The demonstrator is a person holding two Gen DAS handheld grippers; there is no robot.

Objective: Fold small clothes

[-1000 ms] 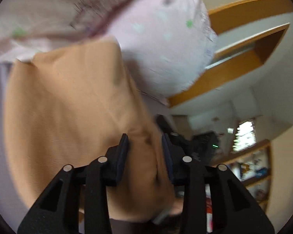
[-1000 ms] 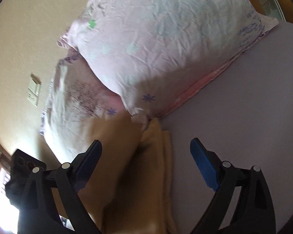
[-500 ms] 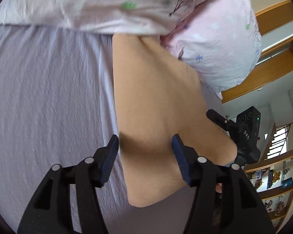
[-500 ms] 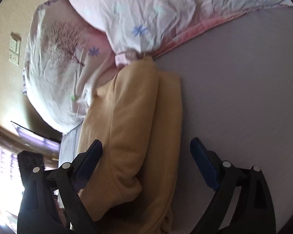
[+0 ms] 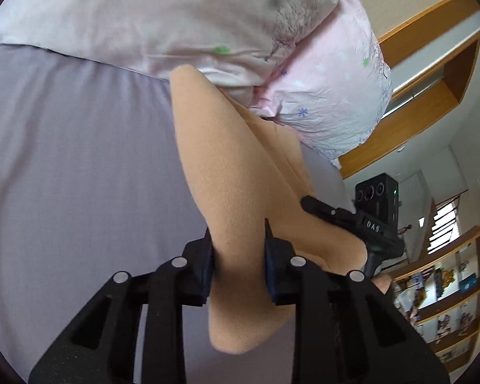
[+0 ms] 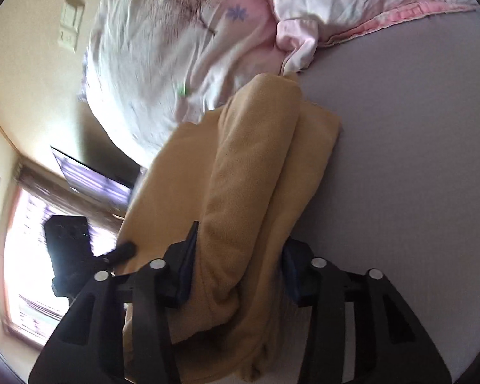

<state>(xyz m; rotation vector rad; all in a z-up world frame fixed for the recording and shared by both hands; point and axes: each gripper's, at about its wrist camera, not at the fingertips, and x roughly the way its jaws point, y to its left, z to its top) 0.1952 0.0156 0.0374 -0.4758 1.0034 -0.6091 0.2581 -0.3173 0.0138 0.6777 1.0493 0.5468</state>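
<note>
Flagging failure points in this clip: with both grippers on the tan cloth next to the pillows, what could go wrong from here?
1. The left gripper pinches a thick bunch of the tan cloth, so layers may slip out unevenly.
2. The right gripper straddles several stacked folds; a lift could let the fold fall open.
3. The cloth's far end touches the pink pillow and could snag or drag it.

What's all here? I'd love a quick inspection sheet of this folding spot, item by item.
Surface: lilac bed sheet, smooth.
Job's things: tan fleece garment, bunched lengthwise, far end touching the pillows.
Clutter: two pink floral pillows at the head of the bed.
Grippers: left gripper and right gripper, jaws closed on the garment's near end.
Cables: nothing seen.
Surroundings: bookshelf, wall switch, bright window.
</note>
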